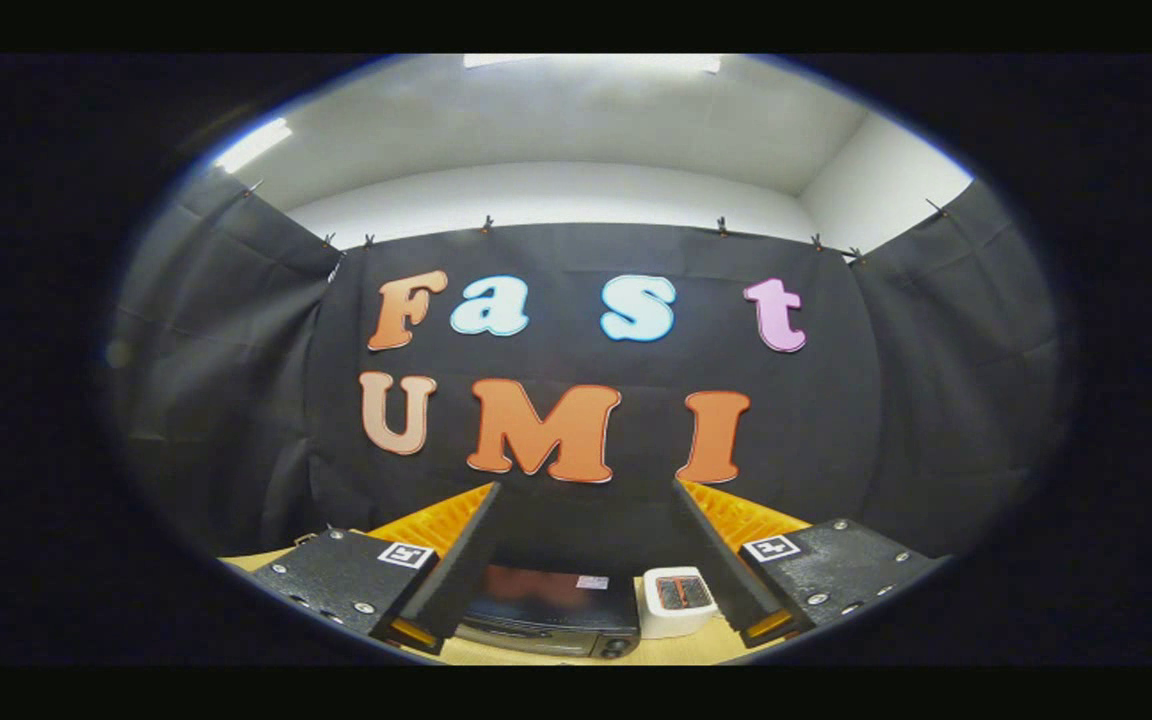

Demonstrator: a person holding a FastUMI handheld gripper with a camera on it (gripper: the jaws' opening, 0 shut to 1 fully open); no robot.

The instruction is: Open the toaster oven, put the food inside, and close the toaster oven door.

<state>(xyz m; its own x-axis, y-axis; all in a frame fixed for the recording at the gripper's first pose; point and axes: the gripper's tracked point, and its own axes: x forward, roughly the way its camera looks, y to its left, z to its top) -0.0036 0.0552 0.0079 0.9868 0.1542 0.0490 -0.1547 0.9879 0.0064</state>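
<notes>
Gripper: the gripper (pixel 586 490) was held high above the table, aimed at the booth's black cloth wall (pixel 836 420); its fingers (pixel 456 570) were spread wide apart, released, with nothing between them.
Toaster oven: the toaster oven (pixel 551 610) sat low down between the two fingers, on the table, well below and beyond the tips; its dark top and part of the front showed; whether the door was open or closed could not be told.
Toaster: a small white toaster (pixel 678 600) with two slots stood just beside the toaster oven, on its right, close to the right finger.
Table: a light wooden table (pixel 676 655) carried both appliances.
Food: could not be made out.
</notes>
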